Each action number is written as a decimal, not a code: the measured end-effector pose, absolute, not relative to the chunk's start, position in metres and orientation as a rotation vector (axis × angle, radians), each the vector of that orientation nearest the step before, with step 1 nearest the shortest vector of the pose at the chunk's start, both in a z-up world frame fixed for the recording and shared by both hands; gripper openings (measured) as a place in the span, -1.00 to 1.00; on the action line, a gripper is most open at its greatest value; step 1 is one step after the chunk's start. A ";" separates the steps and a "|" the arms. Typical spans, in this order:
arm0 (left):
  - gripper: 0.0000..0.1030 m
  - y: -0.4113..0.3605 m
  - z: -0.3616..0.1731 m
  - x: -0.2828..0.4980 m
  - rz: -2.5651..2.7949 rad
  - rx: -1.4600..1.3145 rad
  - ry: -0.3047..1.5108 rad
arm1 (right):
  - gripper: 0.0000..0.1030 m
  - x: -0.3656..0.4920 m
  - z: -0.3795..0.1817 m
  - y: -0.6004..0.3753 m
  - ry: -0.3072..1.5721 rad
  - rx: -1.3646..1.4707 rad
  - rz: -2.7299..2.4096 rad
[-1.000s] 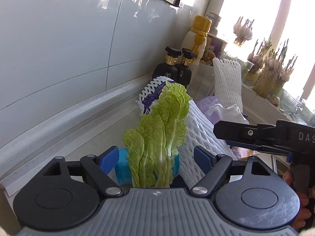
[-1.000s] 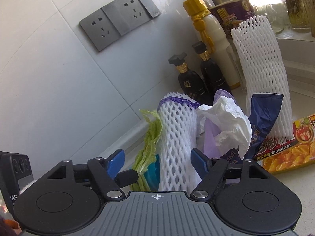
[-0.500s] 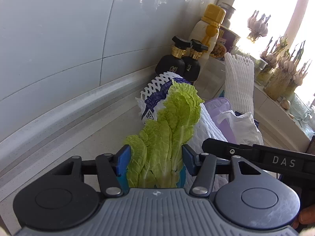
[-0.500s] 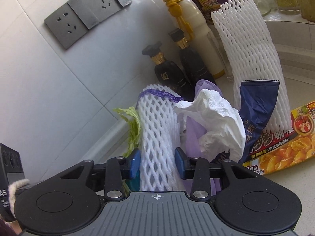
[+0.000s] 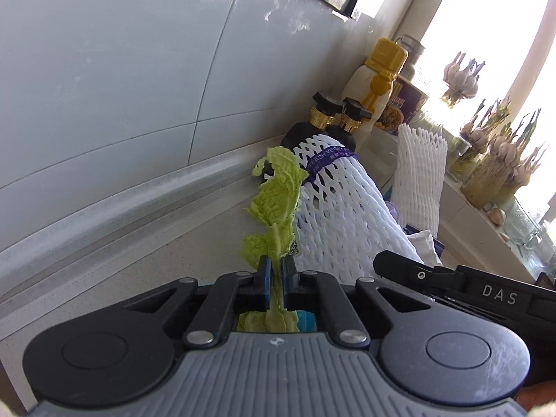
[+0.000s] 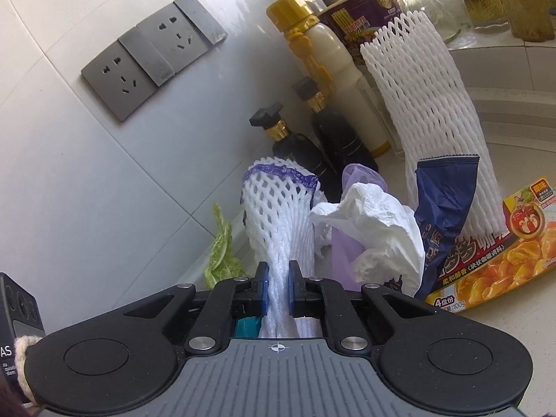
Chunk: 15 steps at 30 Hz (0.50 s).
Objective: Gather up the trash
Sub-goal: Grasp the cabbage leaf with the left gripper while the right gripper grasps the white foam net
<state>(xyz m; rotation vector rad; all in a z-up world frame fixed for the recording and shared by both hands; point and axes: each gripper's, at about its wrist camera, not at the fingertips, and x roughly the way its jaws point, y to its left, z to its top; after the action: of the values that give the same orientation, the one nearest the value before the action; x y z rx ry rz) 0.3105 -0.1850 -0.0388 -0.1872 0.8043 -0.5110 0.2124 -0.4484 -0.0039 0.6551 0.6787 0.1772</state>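
A pale green cabbage leaf (image 5: 274,201) stands up from between the blue pads of my left gripper (image 5: 277,271), which is shut on its stem. Right beside it is a white foam net sleeve with a purple band (image 5: 333,215). In the right wrist view my right gripper (image 6: 278,278) has its jaws closing, and the pads squeeze the lower part of that foam net sleeve (image 6: 278,215). The cabbage leaf (image 6: 220,253) shows at the left of the sleeve. Something teal (image 5: 305,318) lies under both grippers, mostly hidden.
Behind the sleeve sit crumpled white tissue (image 6: 375,222), purple plastic (image 6: 358,180), a blue wrapper (image 6: 441,191), a second foam sleeve (image 6: 427,104) and a curry box (image 6: 504,250). Dark bottles (image 6: 295,149) and a yellow-capped bottle (image 6: 323,62) stand along the tiled wall. Garlic jars (image 5: 493,166) line the sill.
Both grippers went from wide open to shut. The left closed on the cabbage leaf and the right on the banded foam sleeve, pinching it narrow. Both rolled slightly.
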 end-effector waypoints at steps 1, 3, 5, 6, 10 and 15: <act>-0.91 -0.184 -0.037 0.309 -0.513 -0.189 0.795 | -0.81 0.211 -0.001 -0.449 0.670 0.656 0.178; -0.92 -0.181 -0.032 0.306 -0.517 -0.195 0.780 | -0.81 0.207 0.006 -0.451 0.653 0.660 0.177; -0.92 -0.179 -0.027 0.302 -0.520 -0.203 0.768 | -0.81 0.201 0.014 -0.453 0.633 0.660 0.175; -0.93 -0.179 -0.024 0.301 -0.522 -0.207 0.762 | -0.81 0.198 0.018 -0.454 0.624 0.660 0.175; -0.93 -0.176 -0.013 0.293 -0.532 -0.222 0.734 | -0.81 0.189 0.034 -0.456 0.594 0.656 0.174; -0.93 -0.169 -0.001 0.284 -0.539 -0.241 0.699 | -0.81 0.177 0.054 -0.458 0.554 0.655 0.173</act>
<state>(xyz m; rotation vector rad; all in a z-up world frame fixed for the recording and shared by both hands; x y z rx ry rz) 0.2840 -0.1689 -0.0006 -0.2415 0.6987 -0.5391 0.1766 -0.4576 0.0536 0.6549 0.5544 0.1734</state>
